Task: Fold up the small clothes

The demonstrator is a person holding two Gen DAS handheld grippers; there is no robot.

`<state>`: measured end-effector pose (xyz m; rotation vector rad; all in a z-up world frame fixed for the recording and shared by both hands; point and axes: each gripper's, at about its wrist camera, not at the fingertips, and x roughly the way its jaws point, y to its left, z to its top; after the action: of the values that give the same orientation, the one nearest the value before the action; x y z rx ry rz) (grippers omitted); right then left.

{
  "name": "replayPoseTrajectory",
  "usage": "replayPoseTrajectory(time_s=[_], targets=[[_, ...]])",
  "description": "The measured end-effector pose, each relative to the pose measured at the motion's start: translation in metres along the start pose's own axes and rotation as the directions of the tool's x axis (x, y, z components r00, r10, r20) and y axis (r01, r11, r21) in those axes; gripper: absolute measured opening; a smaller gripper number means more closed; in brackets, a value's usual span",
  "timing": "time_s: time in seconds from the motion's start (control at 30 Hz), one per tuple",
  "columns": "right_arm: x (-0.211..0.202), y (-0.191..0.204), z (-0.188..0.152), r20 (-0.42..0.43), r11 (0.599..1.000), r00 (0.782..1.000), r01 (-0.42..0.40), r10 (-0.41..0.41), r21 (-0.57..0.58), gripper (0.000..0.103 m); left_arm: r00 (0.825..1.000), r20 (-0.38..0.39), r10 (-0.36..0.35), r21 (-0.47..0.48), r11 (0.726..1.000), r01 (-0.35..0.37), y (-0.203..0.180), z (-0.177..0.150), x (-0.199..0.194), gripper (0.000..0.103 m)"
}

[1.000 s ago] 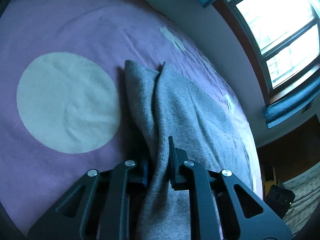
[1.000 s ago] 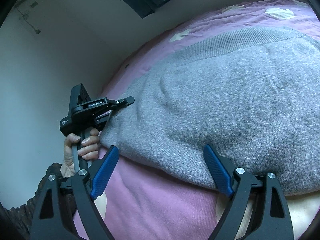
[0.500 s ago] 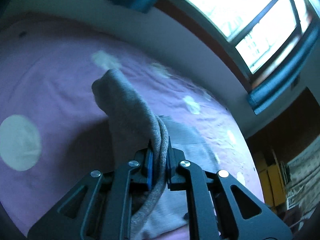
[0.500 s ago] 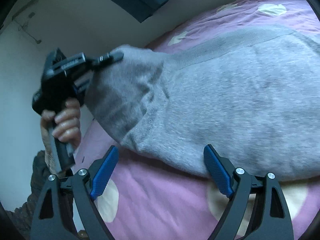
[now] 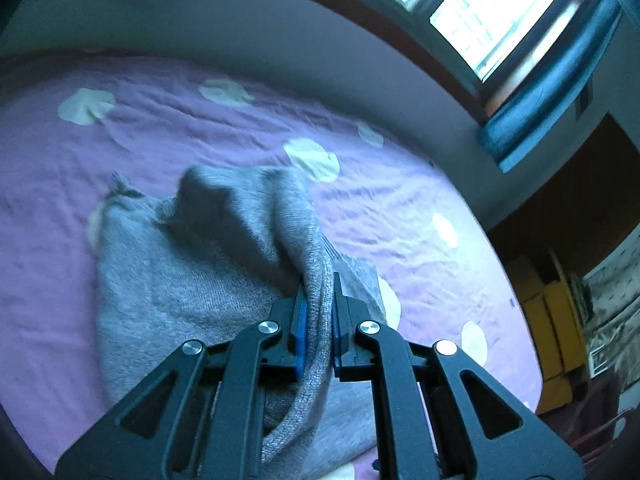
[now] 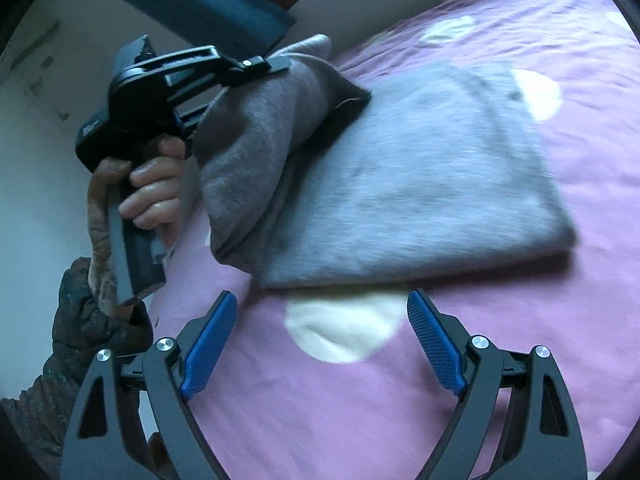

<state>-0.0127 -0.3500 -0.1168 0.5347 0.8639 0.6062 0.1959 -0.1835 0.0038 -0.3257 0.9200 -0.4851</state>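
I am pinching a ribbed edge of the grey knit sweater (image 5: 224, 280) in my left claw (image 5: 318, 320), the pads pressed tight on a doubled fold of it. The rest is draping from that claw down onto the purple bedspread (image 5: 160, 136) ahead of and below it. My right claw (image 6: 320, 344) is standing wide with nothing between its blue pads (image 6: 210, 340), and the sweater's near hem is lying just ahead of them. I am judging the knit soft, floppy and light, prone to stretching and sagging. The thick ribbed hem and the corners look like the best holds.
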Motion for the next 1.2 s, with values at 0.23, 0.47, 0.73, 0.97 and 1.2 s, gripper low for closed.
replayPoseTrajectory(time_s=[0.23, 0.47, 0.73, 0.97, 1.2], targets=[[-0.020, -0.021, -0.006, 0.022, 0.999, 1.000, 0.004, -0.004, 0.040, 0.086, 0.995, -0.062, 0.077, 0.070, 0.995, -0.073, -0.021, -0.026, 0.049, 0.008], [-0.025, -0.031, -0.002, 0.037, 0.999, 0.999, -0.018, 0.016, 0.038, 0.086, 0.987, -0.104, 0.121, 0.091, 0.989, -0.112, -0.022, -0.050, 0.080, 0.013], [-0.039, -0.043, 0.006, 0.054, 0.990, 0.995, -0.094, 0.089, 0.101, 0.086, 0.996, 0.022, 0.091, 0.206, 0.974, -0.093, -0.044, -0.071, 0.022, 0.060], [-0.060, -0.042, 0.041, 0.083, 0.966, 0.975, -0.216, 0.205, 0.142, 0.086, 0.979, 0.153, 0.133, 0.222, 0.961, -0.165, -0.009, -0.109, -0.052, 0.078], [0.004, -0.050, 0.107, -0.045, 0.974, 0.986, -0.149, 0.159, 0.169, 0.086, 0.951, 0.156, 0.267, 0.223, 0.928, -0.297, 0.039, -0.153, -0.060, 0.078]])
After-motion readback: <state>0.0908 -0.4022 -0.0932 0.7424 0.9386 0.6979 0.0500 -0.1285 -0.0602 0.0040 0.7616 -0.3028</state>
